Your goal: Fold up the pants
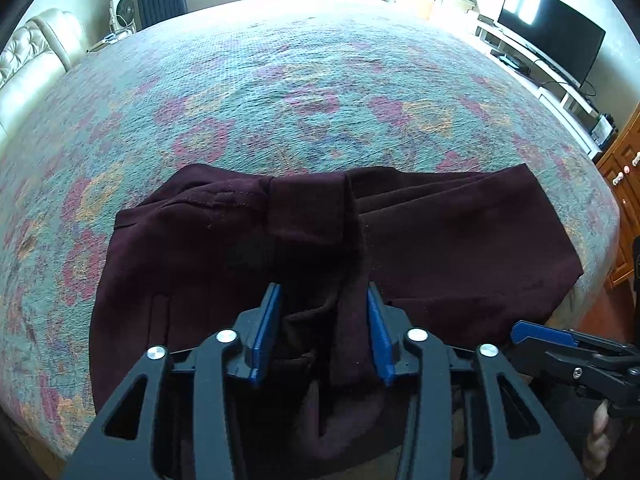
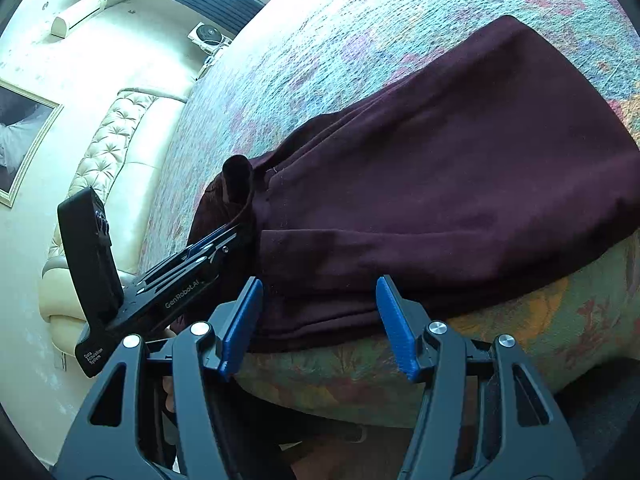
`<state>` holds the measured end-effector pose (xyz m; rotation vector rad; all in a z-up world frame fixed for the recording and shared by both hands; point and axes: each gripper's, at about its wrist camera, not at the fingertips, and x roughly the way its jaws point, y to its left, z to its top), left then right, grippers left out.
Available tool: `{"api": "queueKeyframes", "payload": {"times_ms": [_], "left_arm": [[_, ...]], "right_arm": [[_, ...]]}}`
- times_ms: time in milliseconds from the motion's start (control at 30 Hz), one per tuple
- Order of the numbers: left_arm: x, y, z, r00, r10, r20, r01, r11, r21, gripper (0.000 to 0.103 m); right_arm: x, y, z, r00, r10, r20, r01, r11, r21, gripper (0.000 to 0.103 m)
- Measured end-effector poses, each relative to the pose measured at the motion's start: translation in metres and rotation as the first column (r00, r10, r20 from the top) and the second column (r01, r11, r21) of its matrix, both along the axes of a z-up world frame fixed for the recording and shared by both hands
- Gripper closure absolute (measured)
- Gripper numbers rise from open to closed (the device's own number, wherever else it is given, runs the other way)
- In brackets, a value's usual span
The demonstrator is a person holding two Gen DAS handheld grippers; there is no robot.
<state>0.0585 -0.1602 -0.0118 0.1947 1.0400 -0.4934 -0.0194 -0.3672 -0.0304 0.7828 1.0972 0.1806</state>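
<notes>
**Pants bunched at near bed edge, both grippers spread**

While the dark maroon fabric pants [image 1: 304, 240] lie crumpled on the floral quilted bedspread [image 1: 280, 92], near its front edge, the left wrist view shows the left gripper [image 1: 325, 332] with its blue pads [image 1: 266, 332] apart and a raised ridge of cloth standing between them. Whether the pads press that ridge I cannot tell; they look released, probably lined up to pinch the fold. A cuff or waistband flap sits just beyond the ridge. The right gripper [image 1: 532, 334] pokes in at the right of the pants; its tip appears to sit off the cloth. The pants' near part is hidden under the gripper body.

Right wrist view: the right gripper [image 2: 320, 320] is spread wide, pads facing the stacked edge of the pants [image 2: 440, 184] where they drape over the bedspread [image 2: 360, 20] edge, nothing between the pads. Likely approaching that edge for a lift. The left gripper [image 2: 216, 242] shows from the side, tip buried in a cloth hump, so its grip is hidden here. Which end is waist or legs is hard to make out.
</notes>
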Motion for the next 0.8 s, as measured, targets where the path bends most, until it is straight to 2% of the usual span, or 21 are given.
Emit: {"api": "queueKeyframes", "payload": {"times_ms": [33, 100, 167, 200, 300, 433, 467, 567, 667, 800], "left_arm": [[-0.002, 0.001, 0.004, 1.000, -0.002, 0.004, 0.002, 1.000, -0.023, 0.049], [-0.008, 0.009, 0.015, 1.000, -0.007, 0.006, 0.007, 0.996, -0.084, 0.047], [-0.014, 0.022, 0.030, 1.000, 0.009, 0.008, -0.008, 0.988, -0.154, 0.035], [-0.017, 0.033, 0.038, 0.999, 0.038, 0.023, -0.033, 0.982, -0.186, 0.022], [-0.027, 0.072, 0.059, 0.989, 0.130, 0.077, -0.106, 0.960, -0.258, 0.021], [-0.033, 0.130, 0.069, 0.957, 0.263, 0.125, -0.228, 0.943, -0.242, 0.020], [-0.032, 0.144, 0.068, 0.946, 0.298, 0.129, -0.263, 0.936, -0.235, 0.020], [-0.032, 0.180, 0.057, 0.915, 0.387, 0.112, -0.357, 0.908, -0.217, 0.020], [-0.029, 0.199, 0.042, 0.900, 0.432, 0.055, -0.412, 0.886, -0.211, 0.020], [-0.025, 0.206, 0.037, 0.897, 0.441, 0.022, -0.426, 0.878, -0.220, 0.020]], "right_arm": [[0.000, -0.001, 0.000, 1.000, -0.003, 0.001, 0.003, 1.000, 0.000, 0.044], [0.000, -0.004, 0.001, 1.000, -0.011, 0.004, 0.011, 1.000, 0.002, 0.044], [-0.001, -0.008, 0.003, 1.000, -0.020, 0.008, 0.019, 1.000, 0.008, 0.044], [-0.001, -0.010, 0.003, 1.000, -0.024, 0.011, 0.024, 1.000, 0.011, 0.044], [-0.004, -0.016, 0.009, 0.999, -0.037, 0.030, 0.036, 0.999, 0.017, 0.044], [-0.004, -0.014, 0.020, 0.998, -0.034, 0.056, 0.032, 0.999, 0.042, 0.039], [-0.004, -0.011, 0.019, 0.998, -0.032, 0.053, 0.029, 0.998, 0.059, 0.036], [0.000, 0.000, 0.010, 1.000, -0.014, 0.026, 0.011, 0.992, 0.127, 0.035], [0.008, 0.019, -0.001, 1.000, 0.015, -0.012, -0.012, 0.985, 0.170, 0.035], [0.027, 0.051, -0.014, 0.996, 0.073, -0.042, -0.062, 0.972, 0.225, 0.035]]}}
